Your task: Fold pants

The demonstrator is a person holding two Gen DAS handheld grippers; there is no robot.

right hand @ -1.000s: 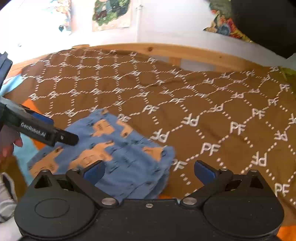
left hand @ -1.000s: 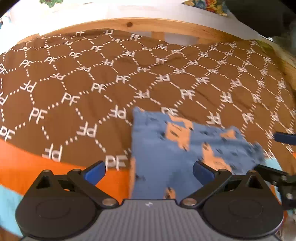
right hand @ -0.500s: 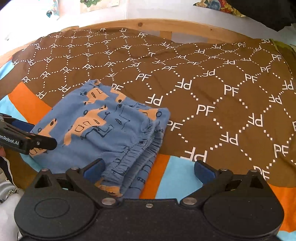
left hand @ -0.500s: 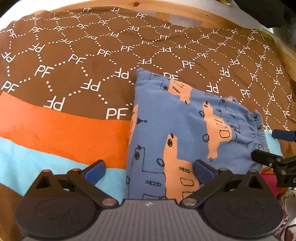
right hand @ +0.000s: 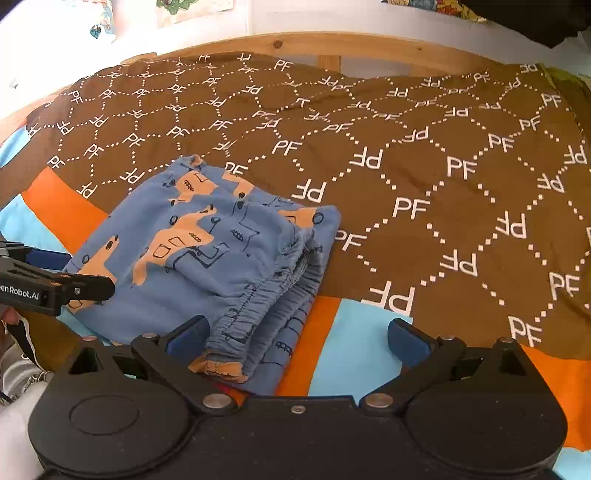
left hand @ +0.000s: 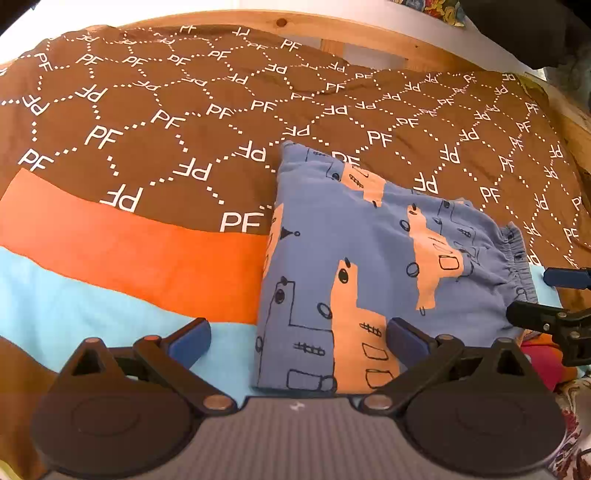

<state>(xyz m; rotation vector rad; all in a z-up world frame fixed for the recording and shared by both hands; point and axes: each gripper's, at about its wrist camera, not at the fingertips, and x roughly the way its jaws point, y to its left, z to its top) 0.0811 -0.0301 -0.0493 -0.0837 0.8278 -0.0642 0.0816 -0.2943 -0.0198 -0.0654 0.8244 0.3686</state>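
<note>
A bed (left hand: 369, 35), framed in pale wood, is seen covered by a brown bedspread (right hand: 424, 166) printed with white "PF" lettering and banded in orange and light blue along its near edge. On that near edge, across the orange and blue bands, a pair of blue pants (left hand: 362, 266) with an orange animal print is shown lying in a compact folded bundle, the gathered waistband (right hand: 266, 306) stacked in layers on the bundle's right side.

The folding is judged to be all but complete. What remains is best done lightly: the bundle should be left square, any lifted layer at the waistband pressed flat rather than tugged, and both tools drawn clear without a finger catching the cloth.

The left gripper (left hand: 297, 338) is held just before the bundle's near left corner, its fingers spread wide with nothing between them; the right-hand finger (left hand: 404, 338) is seen over the cloth, though contact cannot be told. The right gripper (right hand: 297, 336) is held at the bundle's waistband corner, likewise wide apart and empty, its left-hand finger (right hand: 186, 336) just beside the elastic and the other well off the pants over the blue band.
</note>
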